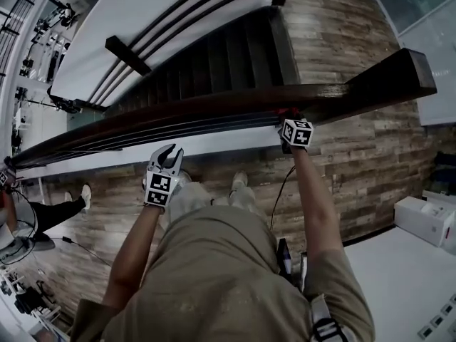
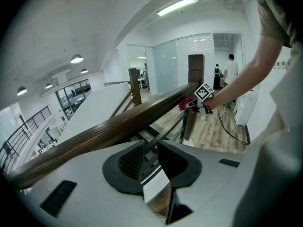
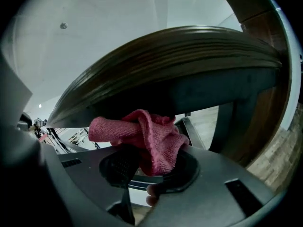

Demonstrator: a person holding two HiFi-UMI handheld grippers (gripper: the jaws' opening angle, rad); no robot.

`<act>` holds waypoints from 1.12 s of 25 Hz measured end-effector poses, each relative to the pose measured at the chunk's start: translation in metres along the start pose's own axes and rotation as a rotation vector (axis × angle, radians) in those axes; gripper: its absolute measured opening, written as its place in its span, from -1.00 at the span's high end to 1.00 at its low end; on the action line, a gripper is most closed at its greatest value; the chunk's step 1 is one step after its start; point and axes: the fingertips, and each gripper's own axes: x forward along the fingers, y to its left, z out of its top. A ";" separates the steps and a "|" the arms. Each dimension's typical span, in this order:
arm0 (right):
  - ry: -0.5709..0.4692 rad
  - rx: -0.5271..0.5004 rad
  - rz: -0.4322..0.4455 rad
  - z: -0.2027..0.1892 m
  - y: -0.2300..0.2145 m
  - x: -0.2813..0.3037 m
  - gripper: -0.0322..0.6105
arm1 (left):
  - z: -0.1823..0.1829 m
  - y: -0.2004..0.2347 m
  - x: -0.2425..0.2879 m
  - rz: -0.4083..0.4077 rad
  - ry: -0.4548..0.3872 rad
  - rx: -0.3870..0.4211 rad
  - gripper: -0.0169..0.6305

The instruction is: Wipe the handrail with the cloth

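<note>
A dark wooden handrail (image 1: 178, 114) runs across the head view from lower left to a thick end post at the right. My right gripper (image 1: 291, 123) is up against its near side, shut on a bunched pink-red cloth (image 3: 147, 138). In the right gripper view the cloth touches the rail's underside (image 3: 180, 56) and hides the jaw tips (image 3: 150, 162). My left gripper (image 1: 167, 155) hangs below and short of the rail, open, with nothing between its fingers. The left gripper view (image 2: 150, 145) looks along the rail (image 2: 118, 124) toward the cloth (image 2: 184, 103).
Thin metal bars (image 1: 178, 130) run under the rail. A dark staircase (image 1: 214, 55) drops away beyond it. A black cable (image 1: 281, 191) trails over the wood floor by my feet. White boxes (image 1: 424, 219) stand at the right. Another person's leg (image 1: 64, 209) shows at the left.
</note>
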 end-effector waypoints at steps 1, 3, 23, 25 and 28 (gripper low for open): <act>-0.006 -0.004 -0.003 0.001 0.005 0.004 0.57 | -0.003 0.006 -0.002 0.005 0.000 -0.007 0.71; -0.031 0.001 -0.015 0.003 0.014 0.011 0.58 | -0.008 0.016 -0.007 0.014 -0.001 -0.021 0.71; -0.069 0.011 -0.021 -0.007 0.153 0.056 0.59 | -0.072 0.130 -0.066 0.053 -0.004 -0.077 0.71; -0.071 0.016 -0.024 -0.009 0.163 0.058 0.59 | -0.078 0.140 -0.072 0.053 -0.003 -0.079 0.71; -0.064 -0.029 0.018 -0.013 0.197 0.064 0.59 | -0.090 0.158 -0.081 0.054 0.000 -0.081 0.71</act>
